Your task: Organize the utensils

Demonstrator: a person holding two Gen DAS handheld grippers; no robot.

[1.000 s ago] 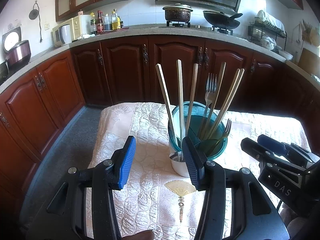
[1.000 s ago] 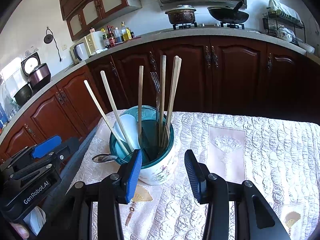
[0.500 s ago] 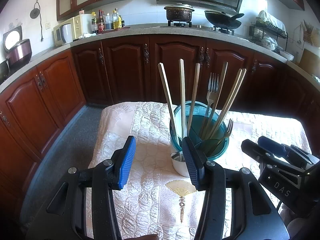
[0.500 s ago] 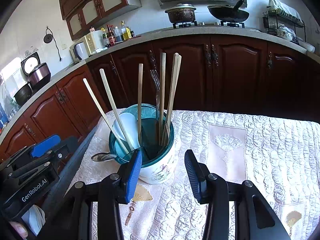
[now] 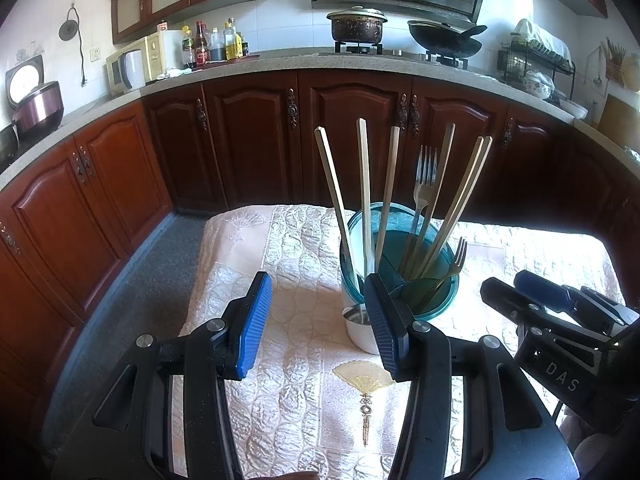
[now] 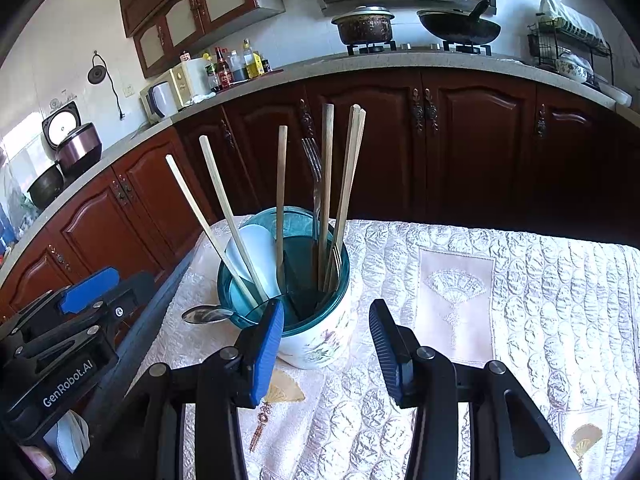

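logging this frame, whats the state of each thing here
left gripper: open, empty
right gripper: open, empty
utensil holder: upright, on tablecloth
chopsticks: standing in holder
fork: tines up, in holder
spoon: lying beside holder

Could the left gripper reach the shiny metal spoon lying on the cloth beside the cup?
Probably yes. The left gripper is open and empty, and the metal spoon lies flat on the quilted tablecloth on that gripper's side of the teal-rimmed utensil cup, with nothing over it.
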